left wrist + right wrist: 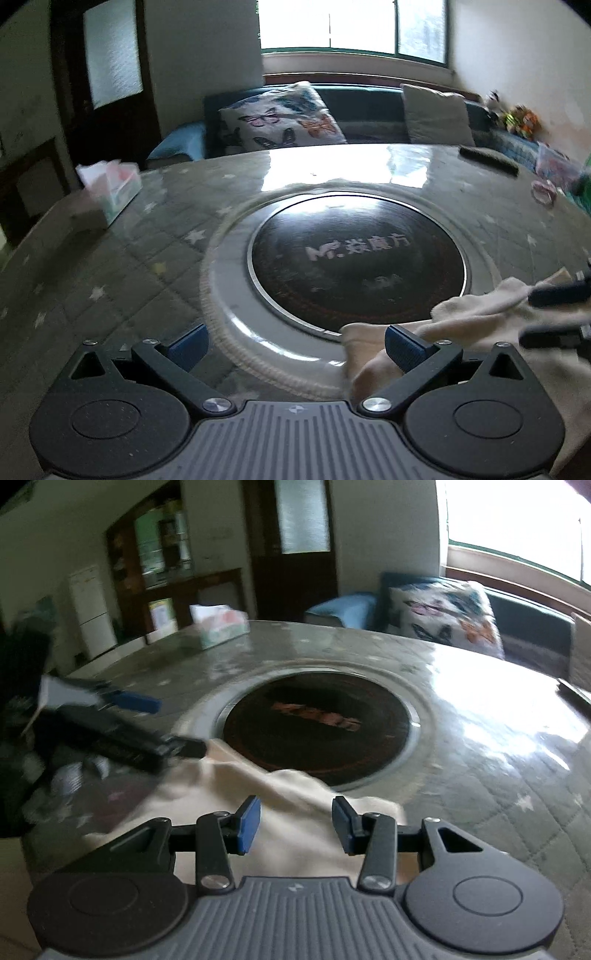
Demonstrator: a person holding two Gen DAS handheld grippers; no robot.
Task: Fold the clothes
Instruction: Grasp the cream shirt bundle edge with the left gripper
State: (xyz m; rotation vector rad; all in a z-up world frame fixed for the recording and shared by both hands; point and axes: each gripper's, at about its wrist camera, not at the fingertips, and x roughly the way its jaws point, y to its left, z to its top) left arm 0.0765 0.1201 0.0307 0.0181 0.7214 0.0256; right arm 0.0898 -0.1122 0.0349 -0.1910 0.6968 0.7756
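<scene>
One cream garment [280, 812], long axis crosswise under right gripper [295, 825]; left gripper [295, 347] too, both jaws spread, empty.

A home living room: sofa [369, 107] with butterfly cushion [284, 118], tissue box [110, 184], round dining table [129, 258]

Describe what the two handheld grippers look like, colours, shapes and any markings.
Both match: the left gripper and the right gripper have a grey ribbed body with a small round emblem, two black round discs, black link arms with silver screws, and blue ridged pads. No cables or sleeves show.
</scene>
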